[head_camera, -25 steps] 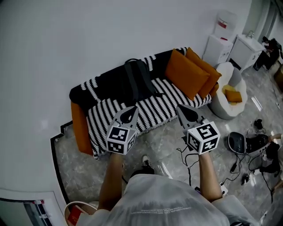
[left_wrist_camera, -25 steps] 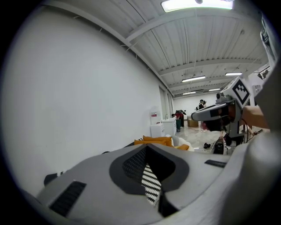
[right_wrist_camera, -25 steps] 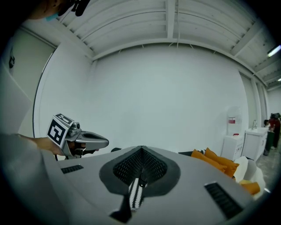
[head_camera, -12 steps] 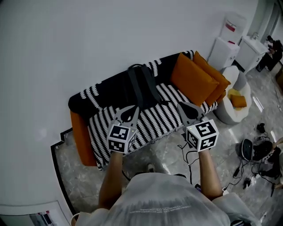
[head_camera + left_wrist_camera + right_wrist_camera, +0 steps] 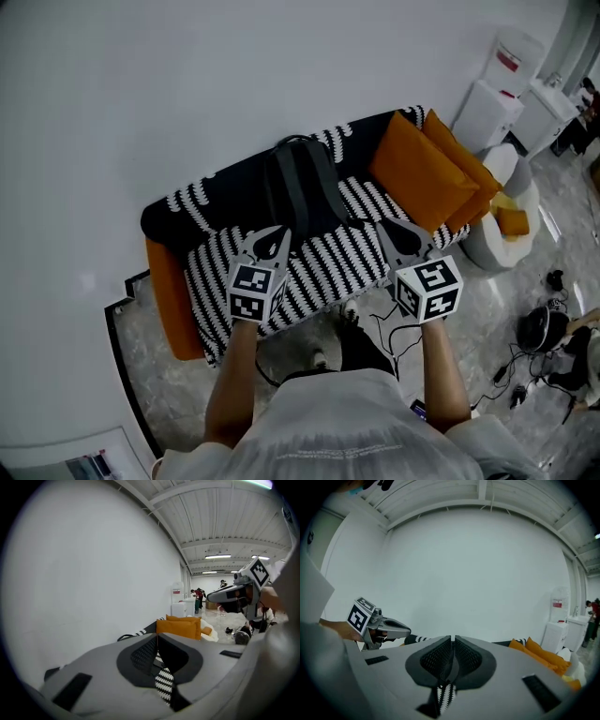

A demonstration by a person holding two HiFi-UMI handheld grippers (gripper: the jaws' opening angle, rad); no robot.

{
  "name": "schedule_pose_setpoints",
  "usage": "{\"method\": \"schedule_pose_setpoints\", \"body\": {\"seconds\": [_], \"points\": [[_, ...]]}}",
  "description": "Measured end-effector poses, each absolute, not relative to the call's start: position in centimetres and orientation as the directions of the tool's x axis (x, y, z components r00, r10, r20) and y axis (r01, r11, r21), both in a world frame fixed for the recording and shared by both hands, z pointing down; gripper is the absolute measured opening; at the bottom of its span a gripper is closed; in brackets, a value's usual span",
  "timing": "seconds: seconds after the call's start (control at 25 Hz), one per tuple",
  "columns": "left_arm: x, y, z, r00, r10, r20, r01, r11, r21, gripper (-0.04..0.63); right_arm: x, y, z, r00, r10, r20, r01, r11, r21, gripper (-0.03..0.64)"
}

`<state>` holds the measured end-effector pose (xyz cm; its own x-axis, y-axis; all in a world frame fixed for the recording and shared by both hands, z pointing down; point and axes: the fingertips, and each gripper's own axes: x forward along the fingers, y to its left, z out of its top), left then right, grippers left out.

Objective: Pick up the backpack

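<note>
Close before the person's chest, both grippers are held side by side, tipped a little downward toward the sofa. The left gripper (image 5: pixel 273 240) has its jaws opening, parted by only a thin slit, with nothing between them but a glimpse of striped cloth beyond. The right gripper (image 5: pixel 403 236) has its jaws together and empty. Below and between the two, the person's clothing hides most of the near floor, and loose cables (image 5: pixel 386 330) trail out from under it.

Just past both sets of tips lies the sofa (image 5: pixel 171 291), orange at its end and draped in a black-and-white striped cover (image 5: pixel 328 267). The backpack (image 5: pixel 302 187) stands ahead of the left gripper and up-left of the right one, leaning on the sofa back, well apart from both. It is dark against the dark top of the cover, so its outline is hard to follow, and whether it is zipped cannot be told; the left gripper view shows only a dark loop of it above the jaw.

Ahead and to the right of the right gripper, orange cushions (image 5: pixel 422 173) lean at the sofa's far end. Farther right, a white tub chair (image 5: pixel 483 246) holds a small orange cushion (image 5: pixel 512 222); beyond it a white water dispenser (image 5: pixel 487 111) carries a bottle (image 5: pixel 516 52). Dark things on the floor at the far right are cut off by the edge and too dim to name.
</note>
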<state>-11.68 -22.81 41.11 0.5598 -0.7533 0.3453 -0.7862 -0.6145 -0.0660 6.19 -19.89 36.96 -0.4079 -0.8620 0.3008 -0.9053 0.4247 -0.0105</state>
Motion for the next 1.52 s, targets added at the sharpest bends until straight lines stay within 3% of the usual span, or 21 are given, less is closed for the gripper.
{"method": "schedule_pose_setpoints", "body": {"seconds": [0.44, 0.96, 1.52], "points": [[-11.5, -35.4, 47.5, 0.482, -0.751, 0.452, -0.836, -0.548, -0.019, 0.029, 6.7, -34.1, 43.4, -0.475, -0.783, 0.401, -0.867, 0.495, -0.061, 0.06], [-11.6, -52.0, 58.3, 0.426, -0.718, 0.551, -0.883, -0.462, 0.081, 0.118, 7.5, -52.6, 56.1, -0.523, -0.648, 0.554, -0.827, 0.542, -0.148, 0.129], [-13.0, -61.5, 72.0, 0.364, -0.66, 0.657, -0.912, -0.396, 0.108, 0.204, 5.0, -63.4, 70.9, -0.589, -0.493, 0.64, -0.772, 0.578, -0.264, 0.193]]}}
